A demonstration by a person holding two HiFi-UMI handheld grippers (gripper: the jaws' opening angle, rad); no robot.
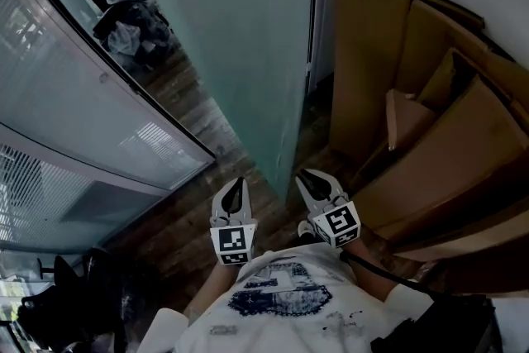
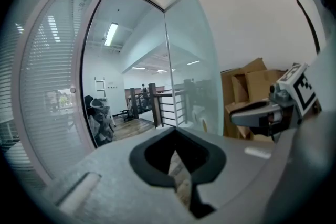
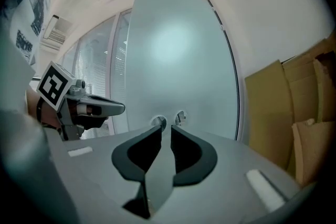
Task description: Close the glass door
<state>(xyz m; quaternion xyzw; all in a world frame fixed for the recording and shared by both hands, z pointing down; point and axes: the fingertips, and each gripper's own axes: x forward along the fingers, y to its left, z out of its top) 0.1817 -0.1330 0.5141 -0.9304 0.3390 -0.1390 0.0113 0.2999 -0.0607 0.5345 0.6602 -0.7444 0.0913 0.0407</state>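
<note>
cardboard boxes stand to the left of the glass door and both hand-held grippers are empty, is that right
Not quite. The cardboard boxes stand to the right of the glass door, as the head view shows. The rest holds: the left hand-held gripper and the right hand-held gripper both hold nothing.
</note>
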